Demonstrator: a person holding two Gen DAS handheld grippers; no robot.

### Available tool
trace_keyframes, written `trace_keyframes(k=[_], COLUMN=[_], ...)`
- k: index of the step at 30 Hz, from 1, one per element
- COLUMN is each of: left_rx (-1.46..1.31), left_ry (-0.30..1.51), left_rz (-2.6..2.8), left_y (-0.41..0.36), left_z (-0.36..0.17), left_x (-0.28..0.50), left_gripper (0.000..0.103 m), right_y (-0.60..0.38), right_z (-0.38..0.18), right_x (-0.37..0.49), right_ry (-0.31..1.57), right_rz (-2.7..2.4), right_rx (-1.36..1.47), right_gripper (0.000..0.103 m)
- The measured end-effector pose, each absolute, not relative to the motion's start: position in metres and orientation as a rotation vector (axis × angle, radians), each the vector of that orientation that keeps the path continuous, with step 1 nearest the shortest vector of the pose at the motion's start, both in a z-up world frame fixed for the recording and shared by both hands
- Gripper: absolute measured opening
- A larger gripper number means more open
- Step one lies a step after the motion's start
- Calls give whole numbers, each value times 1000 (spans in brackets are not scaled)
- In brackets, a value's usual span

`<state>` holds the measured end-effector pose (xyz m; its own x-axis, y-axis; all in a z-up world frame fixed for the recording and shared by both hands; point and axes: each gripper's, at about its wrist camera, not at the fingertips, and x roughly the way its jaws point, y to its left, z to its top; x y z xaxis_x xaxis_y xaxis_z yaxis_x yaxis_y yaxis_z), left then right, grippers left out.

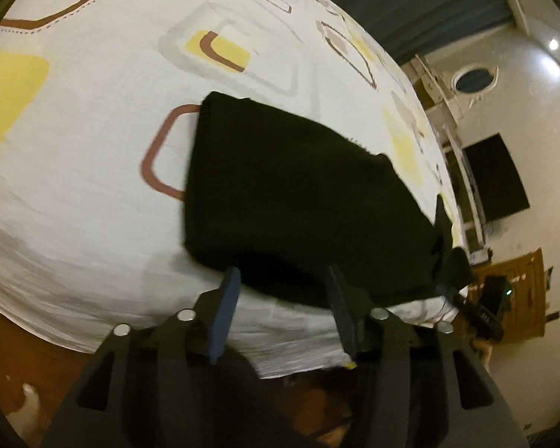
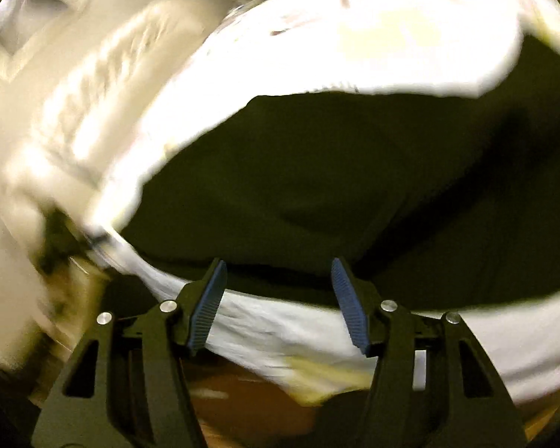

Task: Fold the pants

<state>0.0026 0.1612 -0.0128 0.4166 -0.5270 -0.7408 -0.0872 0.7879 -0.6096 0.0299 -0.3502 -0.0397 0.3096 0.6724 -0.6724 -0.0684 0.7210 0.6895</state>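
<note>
The black pants [image 1: 298, 201] lie folded into a compact block on the white patterned bed sheet [image 1: 93, 149], near the bed's front edge. My left gripper [image 1: 283, 276] is open and empty, its blue pads at the near edge of the pants. The right gripper shows in the left wrist view [image 1: 446, 257] at the pants' right end. In the blurred right wrist view the pants [image 2: 336, 186] fill the middle, and my right gripper [image 2: 278, 268] is open at their near edge, holding nothing.
The bed sheet [image 2: 317, 332] hangs over the front edge above a brown wooden floor [image 1: 15, 343]. A white wall with a dark screen [image 1: 496, 179] and wooden furniture [image 1: 526, 295] stand beyond the bed's right side.
</note>
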Motion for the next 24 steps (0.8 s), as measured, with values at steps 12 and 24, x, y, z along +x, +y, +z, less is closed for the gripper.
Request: trace_keyframes(k=[12,24], left_rx=[-662,-568], left_ry=[1148,1151], left_rz=[-205,-117], left_y=[145,147], left_z=[-34,-34], left_x=[21,20], left_gripper=[50,10], right_y=[-309,-295], right_z=[-75,-82], right_x=[29,26], right_ry=[1241,1196], right_rz=[525,452], right_rx=[919,974], right_gripper=[64,7])
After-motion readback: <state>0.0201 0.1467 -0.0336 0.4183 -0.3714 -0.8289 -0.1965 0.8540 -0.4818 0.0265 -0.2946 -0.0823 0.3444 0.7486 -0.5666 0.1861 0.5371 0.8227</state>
